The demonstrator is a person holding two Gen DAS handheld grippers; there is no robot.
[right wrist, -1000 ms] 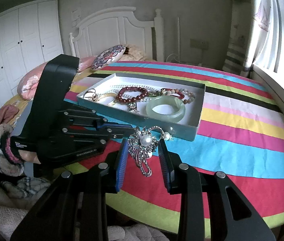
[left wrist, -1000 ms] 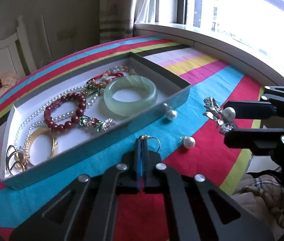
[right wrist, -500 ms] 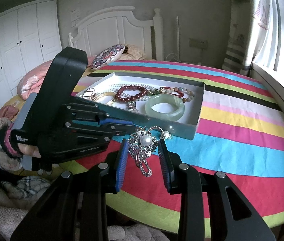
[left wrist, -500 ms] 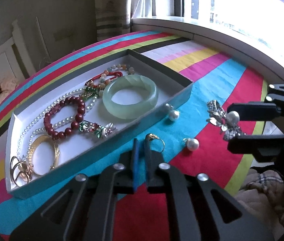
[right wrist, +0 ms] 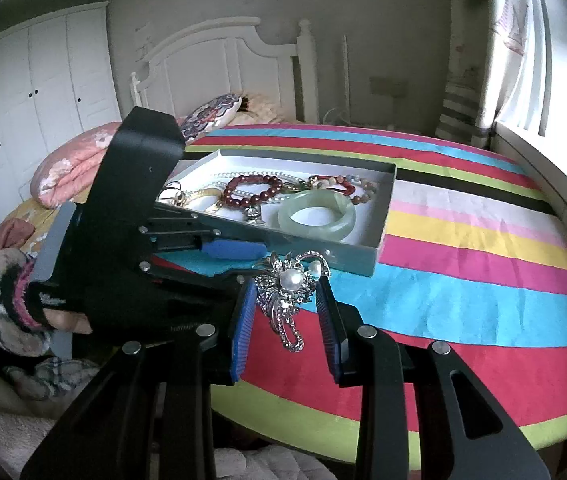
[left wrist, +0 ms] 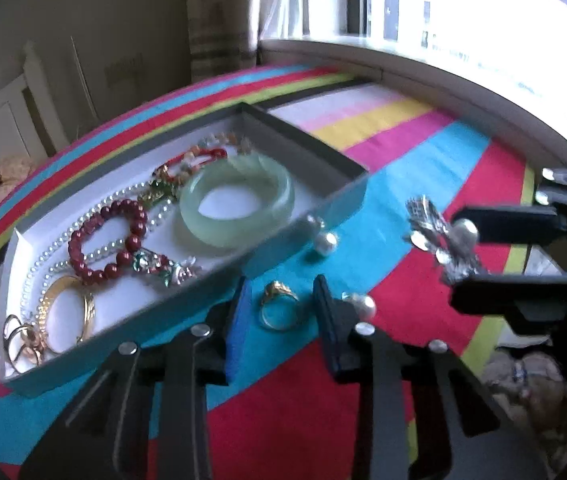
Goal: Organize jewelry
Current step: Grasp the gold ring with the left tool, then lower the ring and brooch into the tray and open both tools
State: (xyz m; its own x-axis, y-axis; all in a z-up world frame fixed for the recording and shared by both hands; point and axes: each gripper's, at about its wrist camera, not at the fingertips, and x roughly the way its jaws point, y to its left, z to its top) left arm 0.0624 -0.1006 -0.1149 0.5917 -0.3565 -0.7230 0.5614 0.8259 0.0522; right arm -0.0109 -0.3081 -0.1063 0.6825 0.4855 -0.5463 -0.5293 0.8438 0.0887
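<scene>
The jewelry box (left wrist: 325,204) lies on the striped desk (left wrist: 423,160), holding a pale green bangle (left wrist: 237,204), a dark red bead bracelet (left wrist: 109,240), a pearl strand (left wrist: 63,240), a gold bangle (left wrist: 67,312) and other small pieces. Just outside its near wall a gold ring (left wrist: 279,308) lies flat on the blue stripe between the spread fingers of the left gripper (left wrist: 281,292), whose jaws stand open and, as far as the blur allows, clear of it. Two loose pearls (left wrist: 325,242) rest close by. The silver brooch (right wrist: 289,292) with its pearl centre sits between the open jaws of the right gripper (right wrist: 285,300), its long axis running toward the camera, tail nearest. Behind are a white headboard (right wrist: 219,68), wardrobe (right wrist: 31,80) and curtained window (right wrist: 539,60).
</scene>
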